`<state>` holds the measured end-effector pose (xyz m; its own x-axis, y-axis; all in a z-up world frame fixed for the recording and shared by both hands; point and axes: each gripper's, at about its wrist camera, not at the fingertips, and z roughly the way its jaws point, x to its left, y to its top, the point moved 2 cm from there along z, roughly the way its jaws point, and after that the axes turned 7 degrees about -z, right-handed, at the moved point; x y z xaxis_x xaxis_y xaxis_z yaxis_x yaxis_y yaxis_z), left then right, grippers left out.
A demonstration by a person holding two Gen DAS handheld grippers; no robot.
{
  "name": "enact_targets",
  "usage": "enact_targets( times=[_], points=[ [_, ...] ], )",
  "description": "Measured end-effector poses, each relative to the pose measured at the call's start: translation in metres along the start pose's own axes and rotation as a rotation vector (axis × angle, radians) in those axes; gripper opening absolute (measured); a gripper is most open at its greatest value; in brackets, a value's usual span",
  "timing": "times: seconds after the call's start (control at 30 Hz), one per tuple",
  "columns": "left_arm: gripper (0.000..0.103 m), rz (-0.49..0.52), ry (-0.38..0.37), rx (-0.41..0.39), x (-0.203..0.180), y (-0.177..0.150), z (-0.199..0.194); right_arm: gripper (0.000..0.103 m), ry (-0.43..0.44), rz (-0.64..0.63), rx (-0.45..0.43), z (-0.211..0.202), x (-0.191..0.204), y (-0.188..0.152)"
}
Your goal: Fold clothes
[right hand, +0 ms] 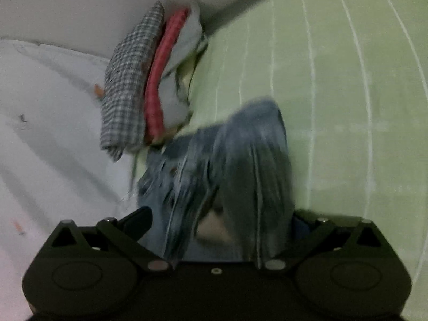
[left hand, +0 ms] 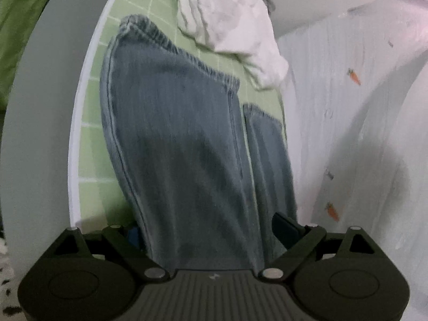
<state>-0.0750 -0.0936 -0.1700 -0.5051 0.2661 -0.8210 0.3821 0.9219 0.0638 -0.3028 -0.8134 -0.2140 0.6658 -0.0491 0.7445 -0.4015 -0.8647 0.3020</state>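
A pair of faded blue denim jeans is held up between the two claws above a pale green sheet with a white grid, which appears to cover a bed. The left claw is pinched on the denim; from it the two legs run straight away from the camera, their stitched hems at the far end, near a crumpled white garment. In the right wrist view, the right claw is likewise pressed onto a bunched, blurred part of the same jeans, which looks like the waist end, though this cannot be settled through the blur. The long axis of the jeans is thus judged to lie along the line between the claws, each gripping one end, so neither is nearer. A stack of folded clothes, checked grey, red and light blue, is seen beyond the right claw, close beside the denim. Any coming fold would be expected to bring one held end towards the other along that axis.
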Motion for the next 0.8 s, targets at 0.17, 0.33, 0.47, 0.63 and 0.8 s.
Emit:
enact_targets(
  times=[0.17,0.33,0.47,0.63,0.8],
  points=[
    [0.095,-0.07,-0.056,-0.059,0.01,0.008,-0.001,0.103,-0.136,-0.114,-0.008,0.016,0.024,-0.001],
    [0.09,-0.03,-0.036,-0.099,0.002,0.004,0.004,0.103,-0.2,-0.202,0.017,0.025,0.033,-0.002],
    [0.039,-0.021,0.039,-0.124,0.006,0.002,0.005,0.103,-0.19,-0.199,0.026,0.025,0.032,-0.002],
    [0.008,-0.174,0.032,-0.104,0.034,0.011,0.003,0.102,-0.192,-0.177,0.028,0.023,0.031,-0.001],
    [0.009,-0.156,0.023,-0.088,0.039,0.015,-0.001,0.101,-0.194,-0.16,0.022,0.021,0.03,-0.001]
  ],
)
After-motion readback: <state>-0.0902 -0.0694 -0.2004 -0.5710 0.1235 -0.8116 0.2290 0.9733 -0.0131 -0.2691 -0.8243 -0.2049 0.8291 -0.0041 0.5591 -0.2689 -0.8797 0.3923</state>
